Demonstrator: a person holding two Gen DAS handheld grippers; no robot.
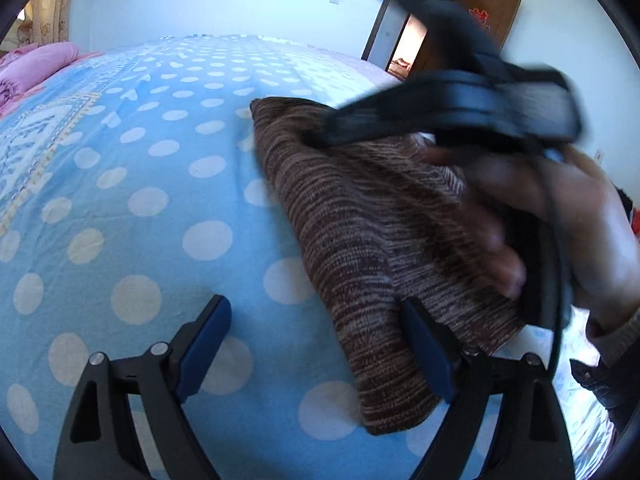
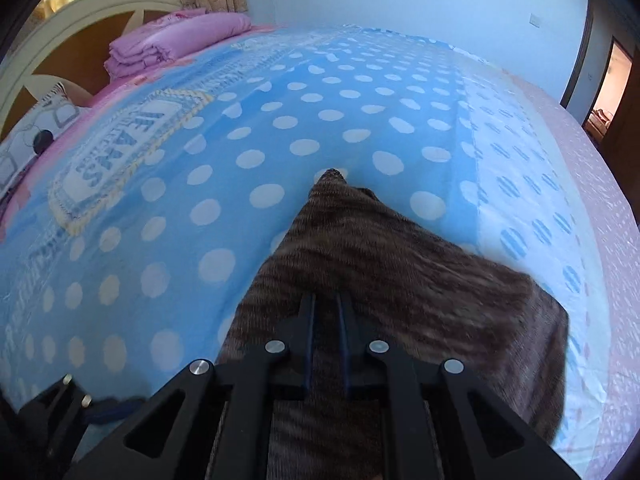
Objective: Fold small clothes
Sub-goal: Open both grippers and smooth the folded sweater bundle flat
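Note:
A brown striped knit garment (image 1: 360, 220) lies folded on the blue dotted bedsheet (image 1: 140, 200). My left gripper (image 1: 314, 304) hovers open and wide at the garment's near left edge; its right finger is over the cloth, its left finger over bare sheet, and nothing is gripped. A person's hand (image 1: 560, 220) holds my right gripper (image 1: 324, 128), blurred, with its tip at the garment's far edge. In the right wrist view the right gripper (image 2: 326, 298) sits over the garment (image 2: 360, 240) with its jaws a narrow gap apart. Knit cloth shows through that gap, not pinched.
The bedsheet (image 2: 240, 152) stretches wide to the left and beyond the garment. A folded pink quilt (image 2: 180, 40) and a pillow (image 2: 36, 132) lie by the headboard (image 2: 60, 28). An open doorway (image 2: 608, 92) is at the far right, past the bed's pink edge.

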